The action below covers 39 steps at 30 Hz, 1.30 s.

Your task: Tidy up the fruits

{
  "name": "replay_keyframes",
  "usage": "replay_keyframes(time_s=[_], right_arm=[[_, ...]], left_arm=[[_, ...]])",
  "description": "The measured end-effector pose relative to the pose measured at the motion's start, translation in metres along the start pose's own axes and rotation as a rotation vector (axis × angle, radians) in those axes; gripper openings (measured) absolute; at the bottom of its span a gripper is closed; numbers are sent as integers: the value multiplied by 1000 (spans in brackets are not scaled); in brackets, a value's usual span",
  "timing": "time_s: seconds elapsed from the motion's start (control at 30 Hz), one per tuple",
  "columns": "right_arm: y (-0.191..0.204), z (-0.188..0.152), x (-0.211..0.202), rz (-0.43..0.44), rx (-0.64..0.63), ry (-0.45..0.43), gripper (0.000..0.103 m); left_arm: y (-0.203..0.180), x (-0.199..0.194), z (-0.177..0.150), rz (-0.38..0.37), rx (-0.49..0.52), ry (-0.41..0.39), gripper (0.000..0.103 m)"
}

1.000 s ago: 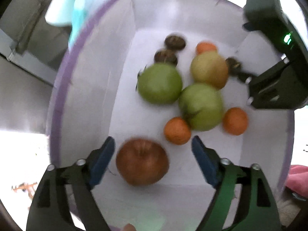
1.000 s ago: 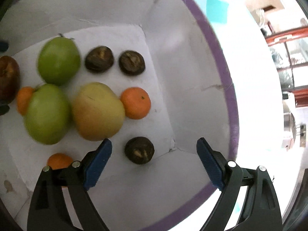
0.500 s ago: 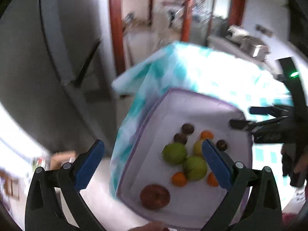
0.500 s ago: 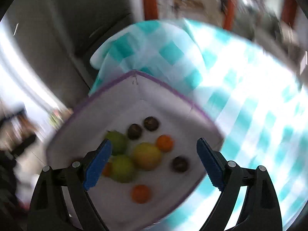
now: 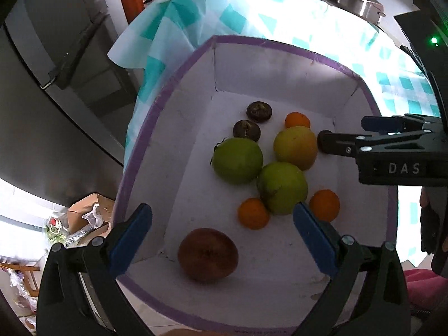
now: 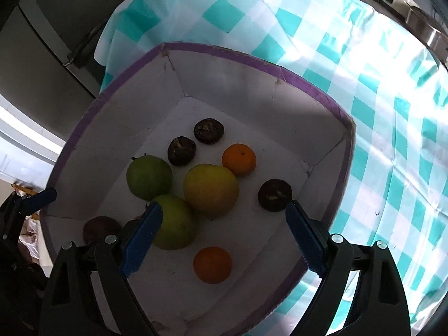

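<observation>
- One box (image 5: 179, 95)
- Two green apples (image 5: 237, 160)
- One yellow apple (image 5: 295, 147)
- One red apple (image 5: 207, 254)
- Three oranges (image 5: 253, 213)
- Three dark fruits (image 6: 208, 130)

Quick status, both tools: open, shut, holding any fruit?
Left tool: open, holding nothing.
Right tool: open, holding nothing.

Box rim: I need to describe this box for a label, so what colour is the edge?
Purple, along the top of the white box; clearest in the right wrist view.

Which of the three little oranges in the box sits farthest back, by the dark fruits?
The small orange just behind the yellow-orange apple, nearest the box's back wall. The other two oranges lie at the front.
</observation>
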State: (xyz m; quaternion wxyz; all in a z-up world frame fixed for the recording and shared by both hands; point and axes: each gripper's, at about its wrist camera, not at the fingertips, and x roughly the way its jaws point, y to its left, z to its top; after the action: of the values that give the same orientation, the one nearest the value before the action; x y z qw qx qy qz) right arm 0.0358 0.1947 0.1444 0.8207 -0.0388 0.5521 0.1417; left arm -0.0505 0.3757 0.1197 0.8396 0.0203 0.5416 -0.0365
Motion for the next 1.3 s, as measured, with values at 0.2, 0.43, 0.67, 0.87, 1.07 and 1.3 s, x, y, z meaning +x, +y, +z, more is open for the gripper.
replay_keyframes(time_s=[0.2,0.43,0.67,0.87,1.07,1.3], right_arm=[[-1,3,8,-8,-16,-4,87],[-5,4,13,3,-17,3,87],[-7,4,14,12,-18,4,87],[-8,3,15,12,-19,2,87],[-7,1,11,21,-31,-4,87],[-8,-1,7,34,-43,-11,87]], left_arm=[[0,13,5,-7,-12,22,101],[-2,21,7,-12,-9,42,101],[-3,24,8,-10,-10,52,101],[-5,23,8,-11,-16,55,101],[-8,20,6,-5,-23,54,101],[-11,18,2,9,-35,56,101]])
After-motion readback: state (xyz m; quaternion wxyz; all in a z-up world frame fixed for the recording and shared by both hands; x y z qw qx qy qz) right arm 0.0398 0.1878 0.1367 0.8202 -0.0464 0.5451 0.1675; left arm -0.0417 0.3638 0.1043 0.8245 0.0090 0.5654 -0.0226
